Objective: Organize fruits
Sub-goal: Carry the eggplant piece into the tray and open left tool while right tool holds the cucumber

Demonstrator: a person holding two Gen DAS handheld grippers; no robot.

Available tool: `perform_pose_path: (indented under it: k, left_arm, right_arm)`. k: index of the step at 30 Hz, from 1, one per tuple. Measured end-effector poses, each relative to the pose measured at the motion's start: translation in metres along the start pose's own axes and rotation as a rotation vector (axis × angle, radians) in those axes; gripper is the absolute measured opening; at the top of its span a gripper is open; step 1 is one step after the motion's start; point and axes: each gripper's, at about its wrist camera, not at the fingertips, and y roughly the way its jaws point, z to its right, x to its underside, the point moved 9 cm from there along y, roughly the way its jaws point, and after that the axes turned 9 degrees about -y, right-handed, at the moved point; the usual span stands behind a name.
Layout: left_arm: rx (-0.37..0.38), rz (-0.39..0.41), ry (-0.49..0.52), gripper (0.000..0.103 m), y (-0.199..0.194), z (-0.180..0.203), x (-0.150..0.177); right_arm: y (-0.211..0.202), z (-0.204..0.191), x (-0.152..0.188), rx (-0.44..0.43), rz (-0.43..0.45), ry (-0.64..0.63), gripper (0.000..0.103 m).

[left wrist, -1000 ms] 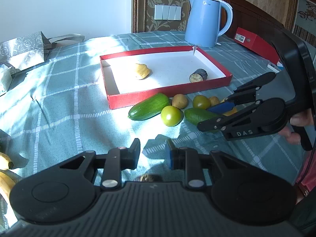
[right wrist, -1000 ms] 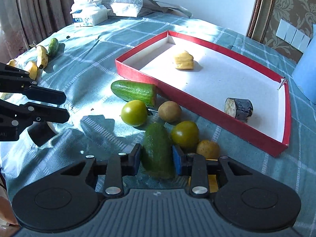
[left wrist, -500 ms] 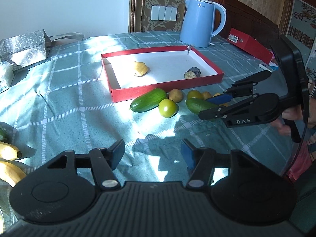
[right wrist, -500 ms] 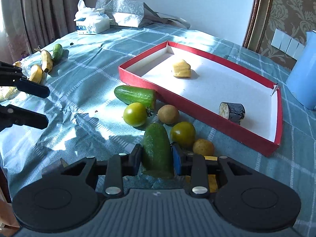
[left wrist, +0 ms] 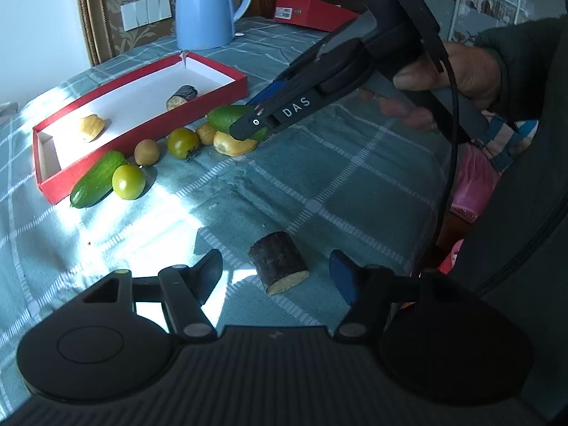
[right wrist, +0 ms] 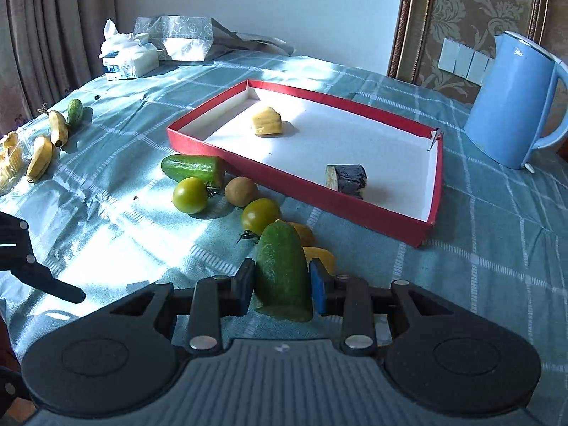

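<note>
A big blue kettle (right wrist: 511, 99) stands on the worktop (right wrist: 497, 248), near the far corner of the red tray. The worktop has a blue-green cloth with pale checks, and sun falls on parts of it. White wall switches (right wrist: 461, 60) sit on the wall behind the kettle, beside patterned wallpaper (right wrist: 472, 3) with a dark wood frame. At the far end of the worktop lies a shiny silver gift bag (right wrist: 181, 35). Next to it is a white tissue box (right wrist: 129, 60) with tissues sticking out. Brown curtains (right wrist: 49, 28) hang at the left side. A red box (left wrist: 312, 12) lies behind the kettle in the left view.
</note>
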Motion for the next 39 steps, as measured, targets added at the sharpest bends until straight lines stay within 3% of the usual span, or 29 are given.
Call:
perform_pose_path:
  k: [3, 8, 10, 12, 19, 31, 39]
  left_arm:
    - [0.024, -0.031, -0.056, 0.050, 0.015, -0.002, -0.001]
    - [0.024, -0.076, -0.104, 0.047, 0.030, 0.001, 0.000]
    - [0.013, -0.071, -0.119, 0.046, 0.033, 0.002, 0.000]
    - [-0.002, -0.069, -0.168, 0.037, 0.035, 0.000, 0.001]
    - [-0.046, -0.037, -0.199, 0.030, 0.029, 0.001, 0.003]
    - [-0.124, 0.030, -0.272, 0.029, 0.014, -0.024, -0.007]
    - [-0.187, 0.142, -0.312, 0.029, -0.006, -0.077, -0.055]
  right_arm:
    - [-0.004, 0.012, 0.004, 0.019, 0.005, 0.018, 0.032]
    - [-0.006, 0.025, 0.006, 0.031, 0.012, 0.030, 0.032]
    - [-0.007, 0.029, 0.005, 0.032, 0.020, 0.035, 0.032]
    - [-0.006, 0.030, 0.006, 0.026, 0.018, 0.034, 0.032]
    - [-0.001, 0.029, 0.005, 0.001, 0.019, 0.026, 0.032]
    - [0.002, 0.033, 0.000, -0.001, 0.039, 0.018, 0.032]
    - [-0.002, 0.046, -0.004, 0.031, 0.054, 0.052, 0.032]
